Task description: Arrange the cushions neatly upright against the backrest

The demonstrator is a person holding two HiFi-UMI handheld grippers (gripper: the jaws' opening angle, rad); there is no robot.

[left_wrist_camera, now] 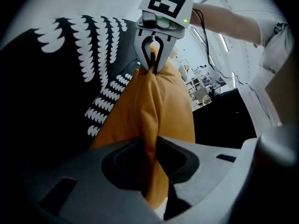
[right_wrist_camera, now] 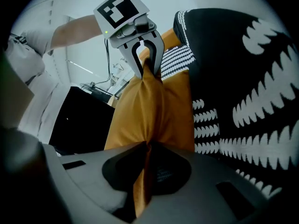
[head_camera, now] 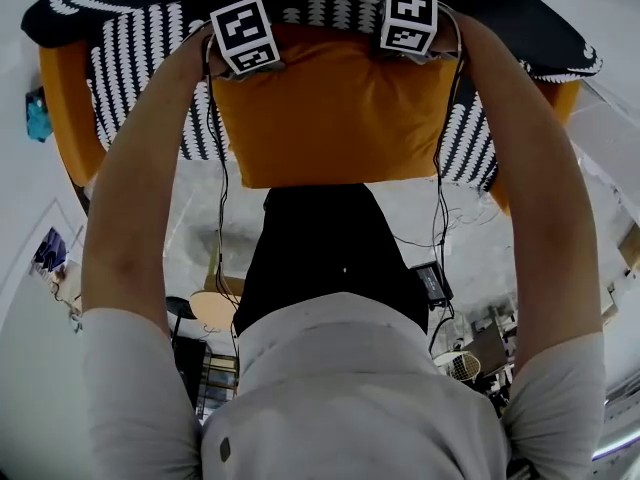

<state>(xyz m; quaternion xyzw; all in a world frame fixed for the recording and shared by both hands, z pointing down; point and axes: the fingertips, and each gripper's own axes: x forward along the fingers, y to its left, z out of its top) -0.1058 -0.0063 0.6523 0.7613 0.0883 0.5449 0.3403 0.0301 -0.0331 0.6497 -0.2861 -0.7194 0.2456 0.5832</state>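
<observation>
The gap between the jaws of the left tool [left_wrist_camera: 150, 155] is filled by a pinched edge of the orange cushion [head_camera: 335, 118], and the right tool [right_wrist_camera: 145, 164] is clamped on that edge in the same way, so no room is left inside either. Behind the orange cushion the way is closed by a black cushion with white pattern [head_camera: 130, 68], which lies close against it. Further out to the left and right of the orange cushion, passage is bounded by the orange seat frame [head_camera: 65, 108]. Both of its flanks are lined by the person's forearms [head_camera: 140, 188] and by thin black cables [head_camera: 221, 198]. Open room is found only on its near side, towards the person.
</observation>
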